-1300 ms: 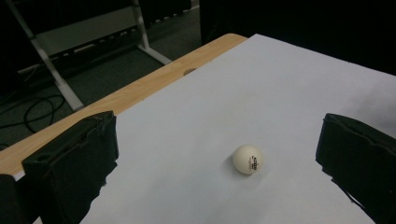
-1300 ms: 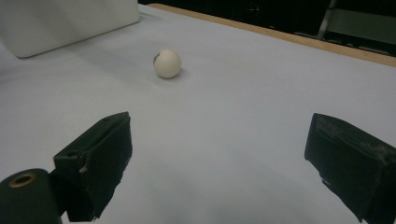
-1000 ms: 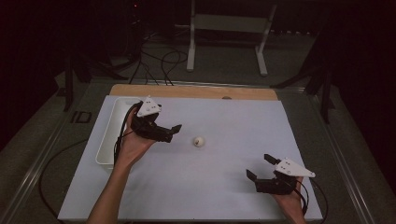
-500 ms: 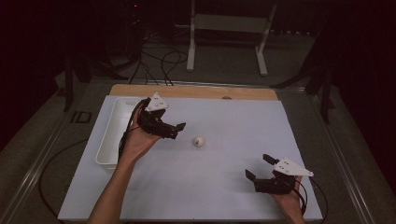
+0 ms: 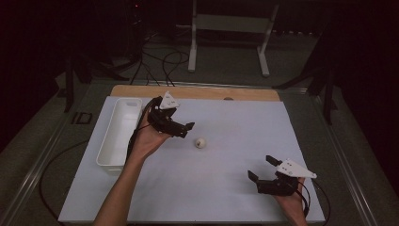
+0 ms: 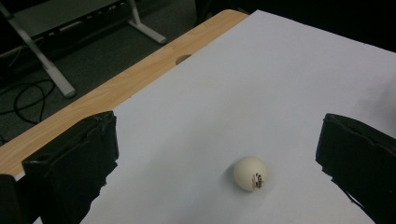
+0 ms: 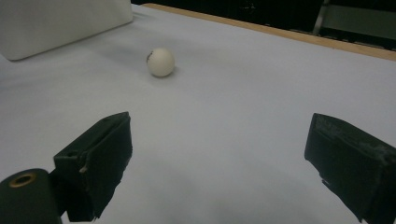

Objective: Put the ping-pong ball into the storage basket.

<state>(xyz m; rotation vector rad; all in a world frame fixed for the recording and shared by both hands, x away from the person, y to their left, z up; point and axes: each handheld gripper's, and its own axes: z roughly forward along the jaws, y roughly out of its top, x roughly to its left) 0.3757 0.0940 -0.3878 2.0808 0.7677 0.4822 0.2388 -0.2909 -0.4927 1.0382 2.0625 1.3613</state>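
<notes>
- Left gripper (image 5: 184, 129): has shifted fwd and toward the ball (image 5: 201, 142) vs. 1 s ago; earlier it sat closer to the tray (image 5: 117, 134).
- Jaws: wide apart, nothing between them. In the left gripper view the ball (image 6: 251, 173) lies ahead, between the jaw lines but nearer the right one.
- Ball posn: unchanged, on the white table (image 5: 235, 188) cover, mid-table, near the left gripper, not touching it.
- Right gripper (image 5: 263, 170): approx. same spot, near table edge, jaws apart, empty; well apart from the ball (image 7: 160, 61).
- Implication: approach phase underway; the ball looks set up for a left-side grasp, prob. for transfer to the tray. No contact yet.
</notes>
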